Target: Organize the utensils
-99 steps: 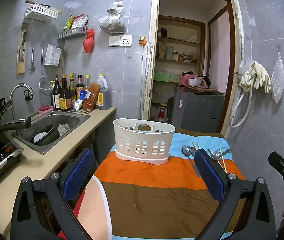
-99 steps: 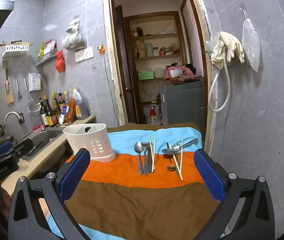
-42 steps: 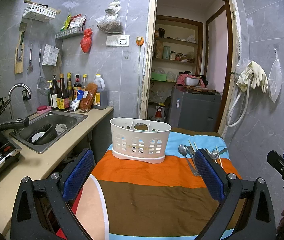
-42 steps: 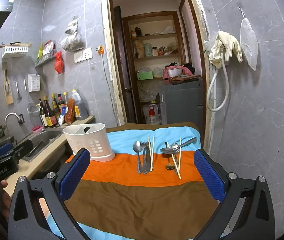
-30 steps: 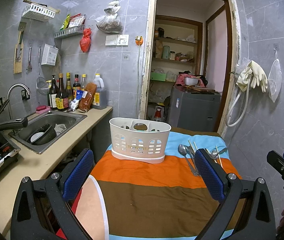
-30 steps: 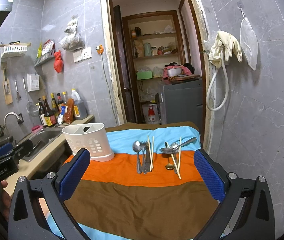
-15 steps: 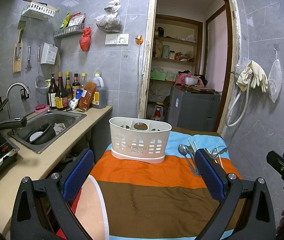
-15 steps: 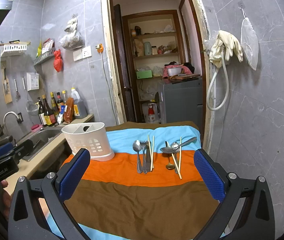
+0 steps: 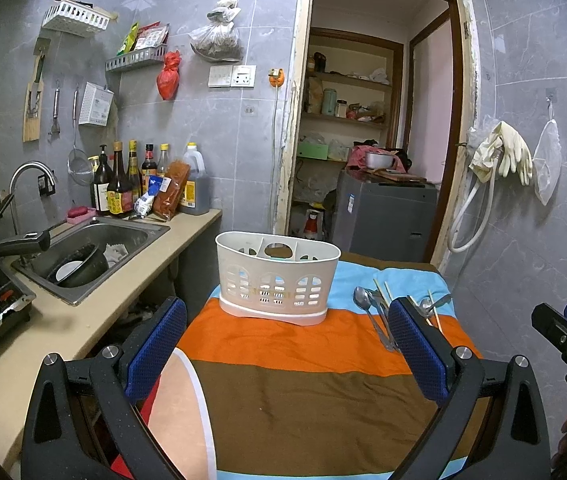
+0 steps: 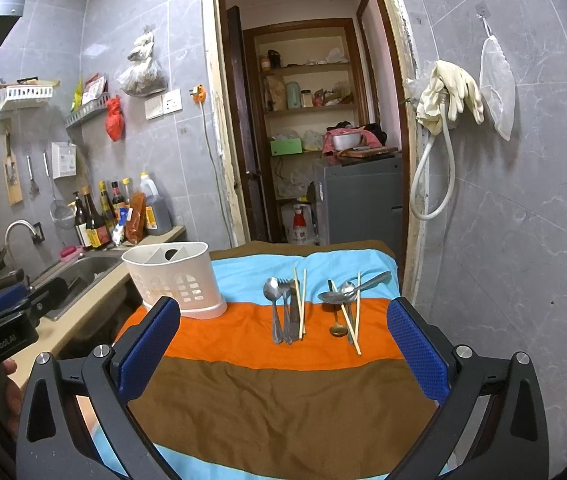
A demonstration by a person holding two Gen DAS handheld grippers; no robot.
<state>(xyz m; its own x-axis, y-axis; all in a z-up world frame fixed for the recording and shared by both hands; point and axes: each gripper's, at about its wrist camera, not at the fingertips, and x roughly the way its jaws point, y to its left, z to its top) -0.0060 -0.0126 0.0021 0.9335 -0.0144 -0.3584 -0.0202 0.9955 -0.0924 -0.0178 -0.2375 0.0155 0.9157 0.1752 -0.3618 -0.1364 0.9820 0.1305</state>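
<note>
The utensils [image 10: 311,304] lie at 12 o'clock from the empty, spread right gripper [image 10: 283,344], handles pointing toward it, nearer than the likewise spread left gripper [image 9: 283,344].

One white utensil caddy [image 10: 173,280] stands on the striped cloth [image 10: 267,392], ahead and left of the right gripper [image 10: 283,344]. Straight ahead of that gripper lie two clusters of cutlery: one spoon [image 10: 272,292], one fork [image 10: 284,300] and a pair of chopsticks [image 10: 301,300]; then two steel spoons [image 10: 335,297], one small brass spoon [image 10: 336,328] and two chopsticks [image 10: 353,320].
</note>
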